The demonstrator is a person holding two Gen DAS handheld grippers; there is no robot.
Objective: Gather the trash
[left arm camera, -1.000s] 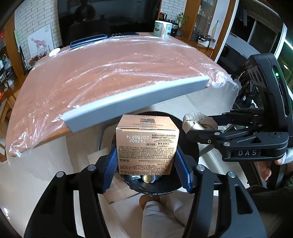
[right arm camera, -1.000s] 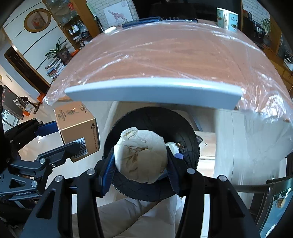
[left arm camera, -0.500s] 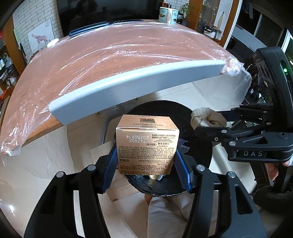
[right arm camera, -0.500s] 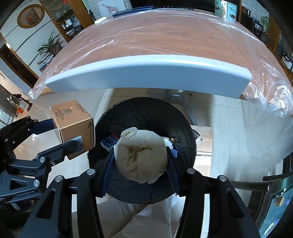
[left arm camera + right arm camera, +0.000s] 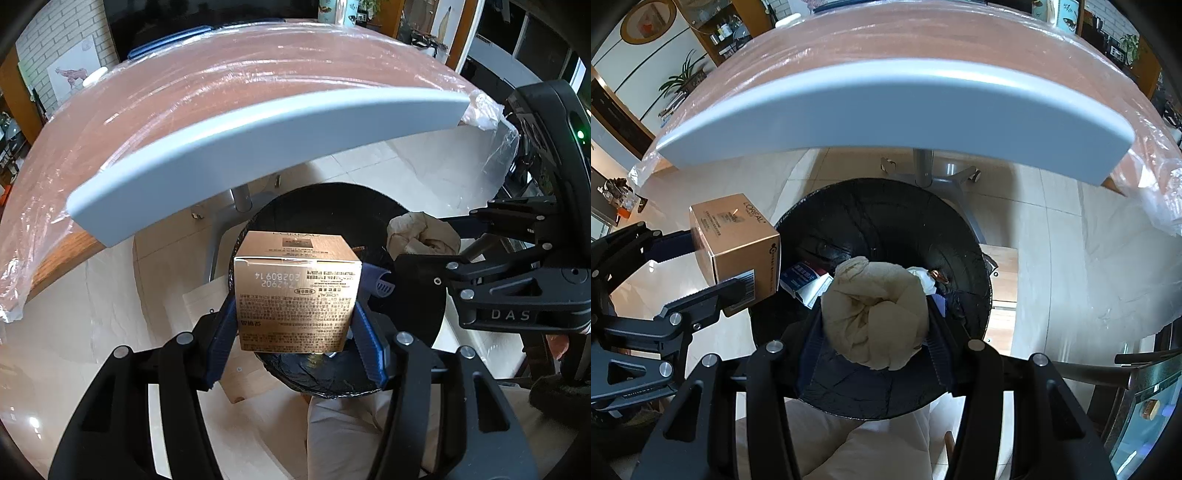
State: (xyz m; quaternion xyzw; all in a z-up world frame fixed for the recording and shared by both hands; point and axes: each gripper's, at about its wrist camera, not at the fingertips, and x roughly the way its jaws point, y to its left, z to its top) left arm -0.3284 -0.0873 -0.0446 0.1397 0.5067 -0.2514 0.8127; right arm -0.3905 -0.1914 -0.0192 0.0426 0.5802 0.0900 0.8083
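Note:
My left gripper (image 5: pixel 295 317) is shut on a gold cardboard box (image 5: pixel 295 295) and holds it over the left rim of a black-lined trash bin (image 5: pixel 317 206). My right gripper (image 5: pixel 875 321) is shut on a crumpled beige paper wad (image 5: pixel 875 314) and holds it over the bin's opening (image 5: pixel 886 229). The box (image 5: pixel 735 243) and the left gripper (image 5: pixel 701 273) show at the left in the right wrist view. The wad (image 5: pixel 421 236) and the right gripper (image 5: pixel 436 240) show at the right in the left wrist view. Inside the bin lie a blue-and-white carton (image 5: pixel 805 280) and other scraps.
The bin stands on the tiled floor (image 5: pixel 147 280) under the edge of a plastic-covered wooden table (image 5: pixel 221 96) with a grey edge strip (image 5: pixel 886 110). A grey chair base (image 5: pixel 931 173) stands behind the bin. A flat cardboard sheet (image 5: pixel 1001 280) lies beside it.
Both grippers have come lower and closer to the bin with their loads. The bin looks larger and the table edge has risen in both views.

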